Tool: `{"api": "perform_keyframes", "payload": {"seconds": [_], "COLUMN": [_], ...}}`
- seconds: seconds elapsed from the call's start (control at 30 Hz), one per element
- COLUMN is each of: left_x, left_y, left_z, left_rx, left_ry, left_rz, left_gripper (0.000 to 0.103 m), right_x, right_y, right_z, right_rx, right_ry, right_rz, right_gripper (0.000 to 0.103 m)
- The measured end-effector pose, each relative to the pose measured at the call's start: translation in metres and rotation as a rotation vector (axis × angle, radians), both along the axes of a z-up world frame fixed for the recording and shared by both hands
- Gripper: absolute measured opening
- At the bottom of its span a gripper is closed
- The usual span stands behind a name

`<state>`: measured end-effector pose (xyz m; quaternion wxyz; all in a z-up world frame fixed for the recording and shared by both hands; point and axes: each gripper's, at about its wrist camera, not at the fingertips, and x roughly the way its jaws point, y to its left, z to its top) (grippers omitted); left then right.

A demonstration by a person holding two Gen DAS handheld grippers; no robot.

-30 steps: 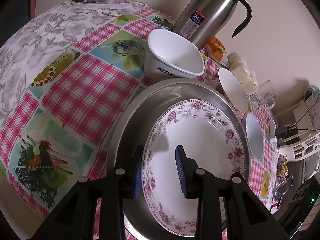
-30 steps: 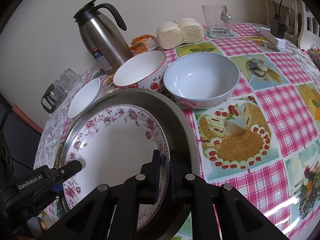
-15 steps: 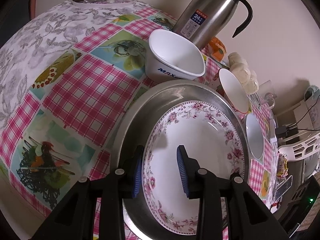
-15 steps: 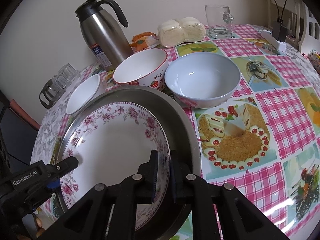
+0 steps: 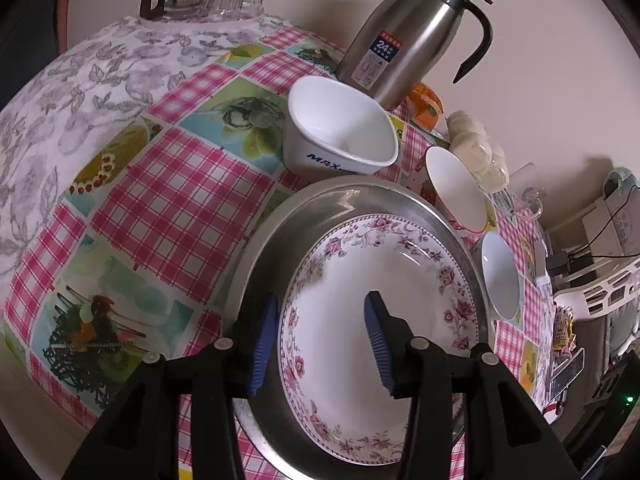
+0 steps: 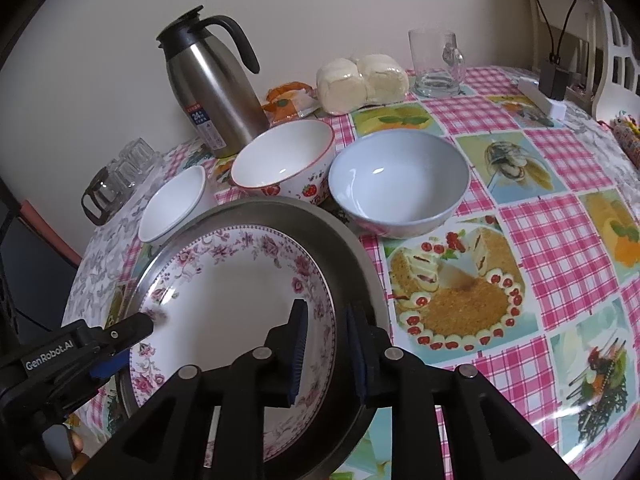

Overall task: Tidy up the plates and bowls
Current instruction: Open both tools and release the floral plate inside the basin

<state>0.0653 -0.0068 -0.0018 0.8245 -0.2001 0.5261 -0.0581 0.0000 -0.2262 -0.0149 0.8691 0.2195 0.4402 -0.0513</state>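
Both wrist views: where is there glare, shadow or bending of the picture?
Left wrist view: the tablecloth bulges like a dome, and a finger shadow lies on the floral plate. Right wrist view: window glare on the metal tray rim, corners black.

The counter (image 6: 560, 236) wears a pink-checked cloth with food pictures. A steel tray (image 6: 352, 248) lies on it. Beyond the tray stand three bowls: white (image 6: 172, 208), strawberry-patterned (image 6: 284, 164) and pale blue (image 6: 400, 188). Behind these a steel jug (image 6: 212, 92) stands by the wall, with an orange packet (image 6: 288, 100), wrapped buns (image 6: 362, 82) and a glass mug (image 6: 436, 64) to its right, glasses (image 6: 120, 172) to its left.
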Motion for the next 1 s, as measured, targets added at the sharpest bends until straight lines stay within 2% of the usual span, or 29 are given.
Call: {"api": "perform_keyframes", "payload": {"seconds": [0.1, 0.17, 0.23, 0.37, 0.57, 0.7, 0.77, 0.9, 1.0], "left_x": [-0.002, -0.004, -0.004, -0.004, -0.004, -0.002, -0.002, -0.002, -0.002], "left_y": [-0.001, -0.002, -0.004, -0.005, -0.002, 0.001, 0.003, 0.007, 0.008], "left_z": [0.009, 0.014, 0.018, 0.02, 0.017, 0.015, 0.015, 0.016, 0.016], "left_rx": [0.013, 0.033, 0.077, 0.184, 0.273, 0.313, 0.316, 0.32, 0.327], "left_ry": [-0.027, -0.044, -0.057, -0.053, -0.054, -0.052, -0.056, -0.066, -0.074], "left_rz": [-0.009, -0.014, -0.015, -0.001, 0.011, 0.029, 0.041, 0.063, 0.083], "left_gripper": [0.055, 0.058, 0.067, 0.074, 0.078, 0.092, 0.092, 0.093, 0.097], "right_x": [-0.001, -0.002, -0.002, -0.001, 0.0, 0.0, 0.0, 0.0, 0.0], "right_y": [0.003, 0.006, 0.008, 0.014, 0.015, 0.016, 0.016, 0.017, 0.017], "right_z": [0.008, 0.011, 0.014, 0.017, 0.017, 0.017, 0.017, 0.016, 0.015], "right_rx": [-0.023, -0.035, -0.052, -0.111, -0.135, -0.143, -0.145, -0.156, -0.167], "right_ry": [-0.019, -0.031, -0.039, -0.045, -0.051, -0.054, -0.055, -0.05, -0.047], "right_rz": [0.012, 0.017, 0.025, 0.042, 0.052, 0.056, 0.057, 0.064, 0.067], "right_gripper": [0.03, 0.046, 0.054, 0.071, 0.086, 0.093, 0.099, 0.102, 0.103]}}
